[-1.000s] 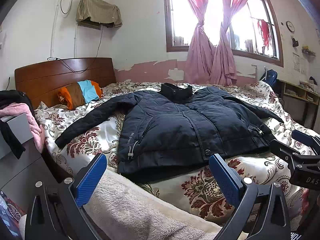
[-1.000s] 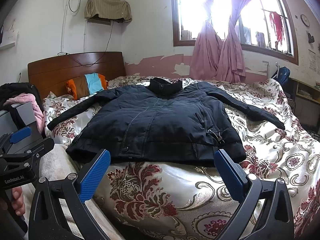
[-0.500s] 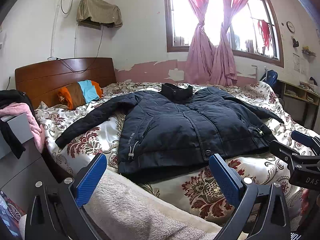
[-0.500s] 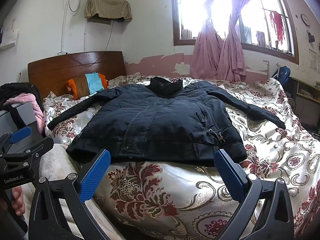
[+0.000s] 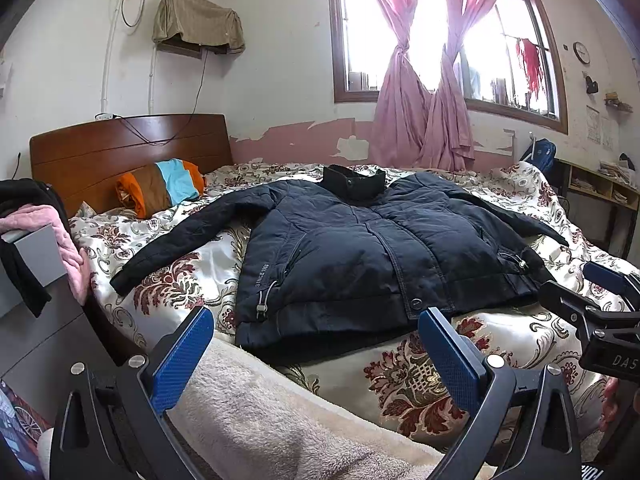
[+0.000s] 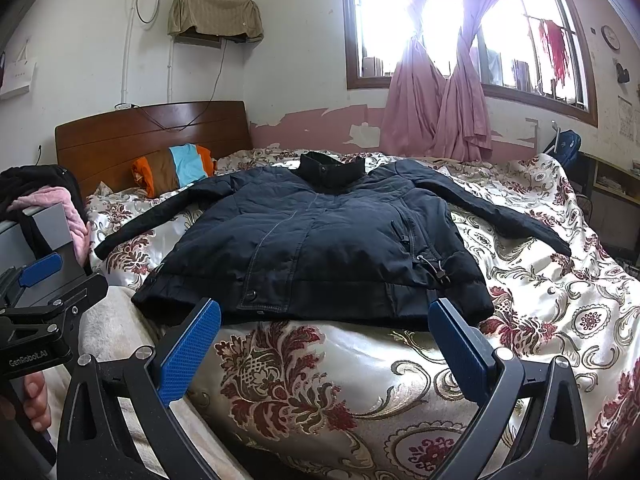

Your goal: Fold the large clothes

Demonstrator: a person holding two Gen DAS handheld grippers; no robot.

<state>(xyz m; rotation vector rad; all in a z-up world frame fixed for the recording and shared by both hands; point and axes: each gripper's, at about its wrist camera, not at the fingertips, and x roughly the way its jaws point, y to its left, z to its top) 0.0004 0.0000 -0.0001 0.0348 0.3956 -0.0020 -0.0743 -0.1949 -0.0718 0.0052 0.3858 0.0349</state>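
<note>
A dark navy padded jacket lies front up and flat on the bed, collar toward the window, both sleeves spread outward. Its hem reaches the near edge of the bed. My left gripper stands open just short of the hem, nothing between its blue pads. My right gripper is open too, held in front of the hem's right half. Each gripper also shows at the edge of the other's view.
The bed carries a floral satin quilt and a beige fleece blanket at its near left corner. A striped pillow rests by the wooden headboard. Clothes hang on a grey cabinet at left. A desk stands at right.
</note>
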